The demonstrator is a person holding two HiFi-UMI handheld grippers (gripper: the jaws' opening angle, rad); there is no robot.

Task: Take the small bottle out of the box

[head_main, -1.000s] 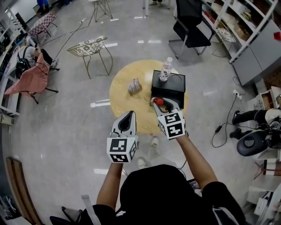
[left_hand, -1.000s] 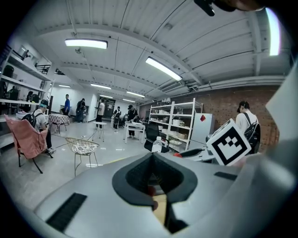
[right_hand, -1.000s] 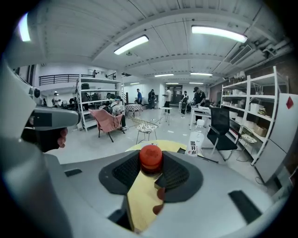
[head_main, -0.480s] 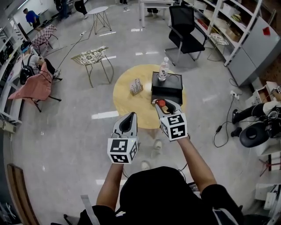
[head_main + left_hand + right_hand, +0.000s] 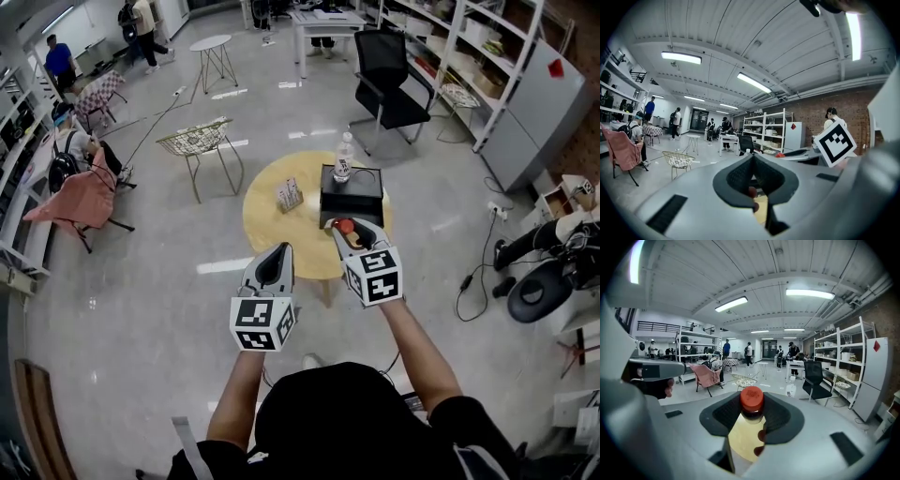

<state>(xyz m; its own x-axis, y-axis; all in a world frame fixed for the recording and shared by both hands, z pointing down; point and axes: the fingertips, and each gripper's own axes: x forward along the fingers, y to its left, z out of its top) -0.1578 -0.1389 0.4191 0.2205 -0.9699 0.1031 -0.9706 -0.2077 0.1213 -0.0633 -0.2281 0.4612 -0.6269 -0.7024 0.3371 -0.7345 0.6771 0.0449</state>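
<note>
Both grippers are rising and drawing back toward the person compared with a second ago, so the round yellow wooden table (image 5: 281, 234) is now sitting farther off, at the person's 12 o'clock.

The right gripper (image 5: 348, 229) is carrying the small bottle with a red screw cap (image 5: 751, 400). Its jaws are standing wide and gripping the bottle just below the cap. From above, the bottle is hovering at the 6 o'clock edge of the black rectangular box (image 5: 342, 208), outside it rather than in it.

That box is resting on the table at about 2 o'clock from the table's centre. A taller clear plastic water bottle (image 5: 343, 159) is standing at the box's 11 o'clock corner. A small patterned carton (image 5: 289, 195) is lying on the table at about 10 o'clock.

The left gripper (image 5: 280, 247) is floating at 9 o'clock of the right one, well apart from the box. Its jaws are pressing together on nothing.

By these views, the main step is looking complete, since the small bottle is already out of the box and lifted in a firm grip. What is probably remaining is carrying it to a resting place and letting go. Nothing is showing where that place is.
</note>
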